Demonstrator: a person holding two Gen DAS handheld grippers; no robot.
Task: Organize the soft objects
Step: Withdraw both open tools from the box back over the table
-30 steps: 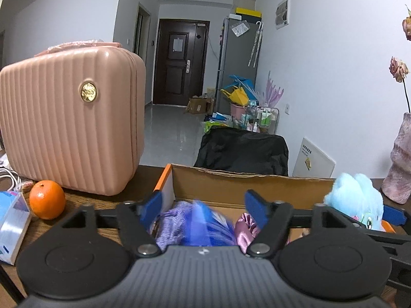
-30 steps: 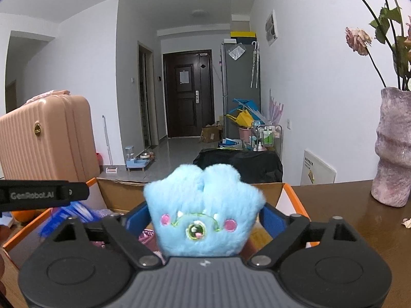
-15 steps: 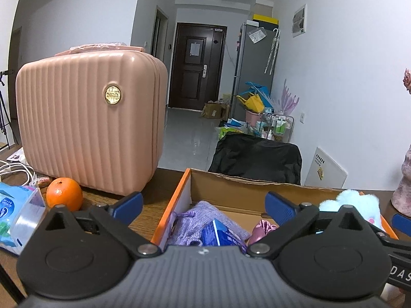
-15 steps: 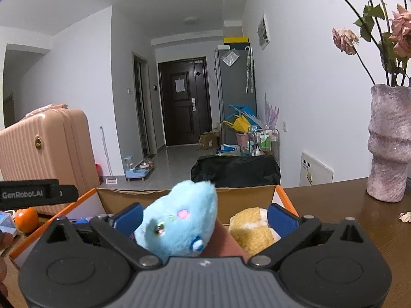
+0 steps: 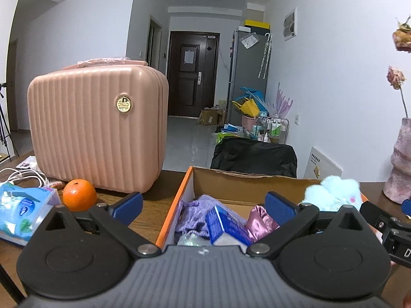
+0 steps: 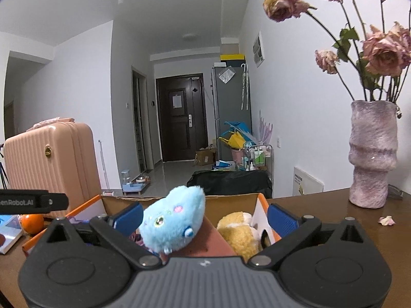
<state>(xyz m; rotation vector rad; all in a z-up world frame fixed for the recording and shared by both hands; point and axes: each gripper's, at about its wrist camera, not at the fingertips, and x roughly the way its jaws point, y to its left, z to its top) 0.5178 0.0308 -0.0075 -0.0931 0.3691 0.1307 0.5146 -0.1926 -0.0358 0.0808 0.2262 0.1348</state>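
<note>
Both grippers empty, soft things boxed

Lower centre, the right gripper [image 6: 204,218] and left gripper [image 5: 203,209] have just spread wide, gripping nothing. Behind them the cardboard box [image 5: 246,183] holds the blue plush [image 6: 173,222], yellow plush [image 6: 237,231] and purple cloth [image 5: 196,217]. Sorting looks nearly finished; no other soft item shows on the surface [image 6: 321,205].

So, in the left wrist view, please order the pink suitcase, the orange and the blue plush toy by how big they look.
1. pink suitcase, by far the largest.
2. blue plush toy, though partly hidden behind the claw arm, so its full size is unsure.
3. orange, the smallest.
</note>
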